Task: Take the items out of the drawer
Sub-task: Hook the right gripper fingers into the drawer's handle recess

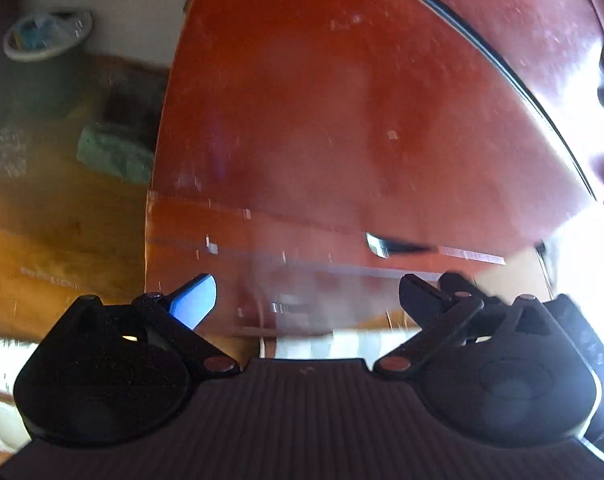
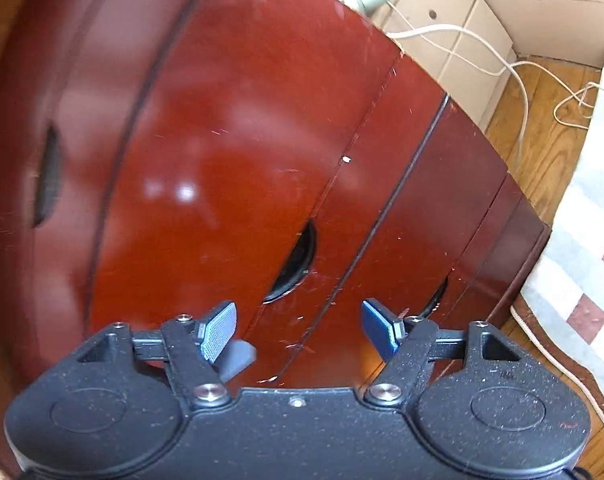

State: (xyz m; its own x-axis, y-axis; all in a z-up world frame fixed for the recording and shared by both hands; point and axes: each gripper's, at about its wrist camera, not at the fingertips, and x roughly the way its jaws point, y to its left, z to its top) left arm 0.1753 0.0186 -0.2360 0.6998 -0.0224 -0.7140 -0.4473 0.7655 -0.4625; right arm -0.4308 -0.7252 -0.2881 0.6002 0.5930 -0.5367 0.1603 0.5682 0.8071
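A glossy red-brown wooden cabinet (image 2: pixel 241 152) fills the right wrist view. Its drawer fronts are closed, each with a dark half-round finger notch (image 2: pixel 295 264); a second notch (image 2: pixel 436 298) shows lower right. My right gripper (image 2: pixel 297 330) is open and empty, close in front of the drawer face below the notch. In the left wrist view the same cabinet's red surface (image 1: pixel 322 120) is blurred. My left gripper (image 1: pixel 308 300) is open and empty above it, one blue pad (image 1: pixel 195 300) showing.
White cables (image 2: pixel 482 52) run over the wood floor behind the cabinet beside a cream panel (image 2: pixel 454 40). A patterned rug (image 2: pixel 582 272) lies at right. In the left wrist view a basket (image 1: pixel 47 34) and a green block (image 1: pixel 115 152) sit on the floor.
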